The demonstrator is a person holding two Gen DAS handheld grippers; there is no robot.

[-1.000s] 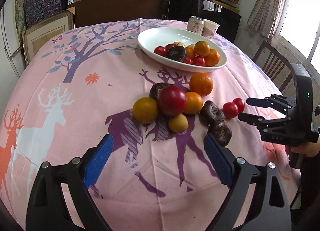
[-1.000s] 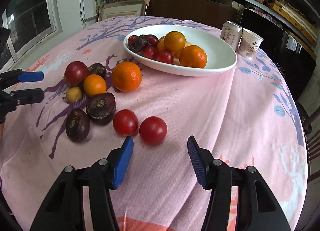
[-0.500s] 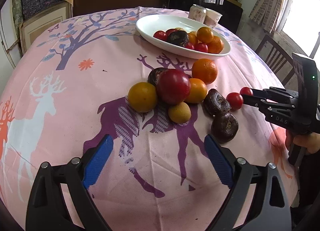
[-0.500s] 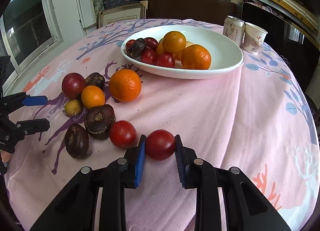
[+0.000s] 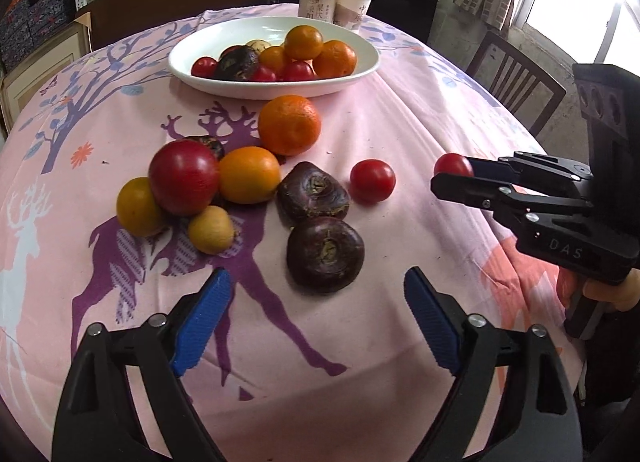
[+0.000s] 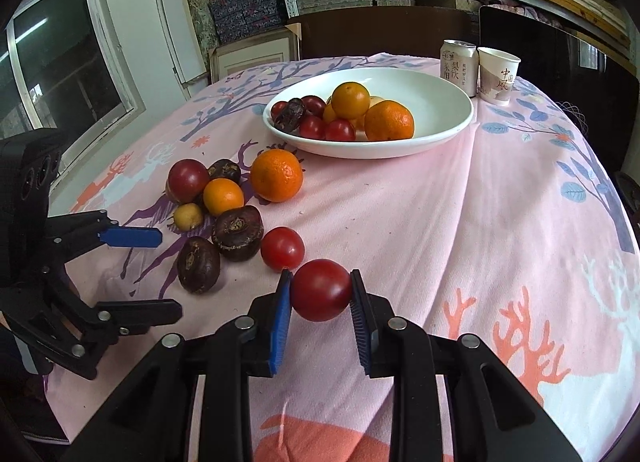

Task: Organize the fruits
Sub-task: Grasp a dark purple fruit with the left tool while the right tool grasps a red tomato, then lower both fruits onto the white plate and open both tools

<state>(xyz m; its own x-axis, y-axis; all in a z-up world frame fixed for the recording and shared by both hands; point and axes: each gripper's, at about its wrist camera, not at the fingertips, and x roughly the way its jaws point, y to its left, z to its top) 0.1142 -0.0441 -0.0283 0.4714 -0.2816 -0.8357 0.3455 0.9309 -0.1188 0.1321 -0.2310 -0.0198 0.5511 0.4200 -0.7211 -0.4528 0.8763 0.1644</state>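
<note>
On the pink tablecloth lie eight loose fruits ahead of the two grippers: one large orange, one smaller orange, one yellow-orange fruit seen only from the left wrist, one big red fruit, one small pale yellow fruit, one cherry tomato, and three dark brown wrinkled fruits, two near the left gripper and a third mostly hidden behind the red fruit. The right gripper is clamped on a second red tomato, its blue pads pressed against both sides, the fruit raised just clear of the cloth and just beside the loose tomato. The left gripper stands wide apart and holds nothing, the nearest dark fruit lying just ahead between its fingers. Far beyond both grippers sits a white bowl with a heap of fruit: at least three oranges, several small red ones and one dark one, with others buried so the count is unsure. Behind the bowl stand one can and one paper cup, touching or nearly so.
</note>
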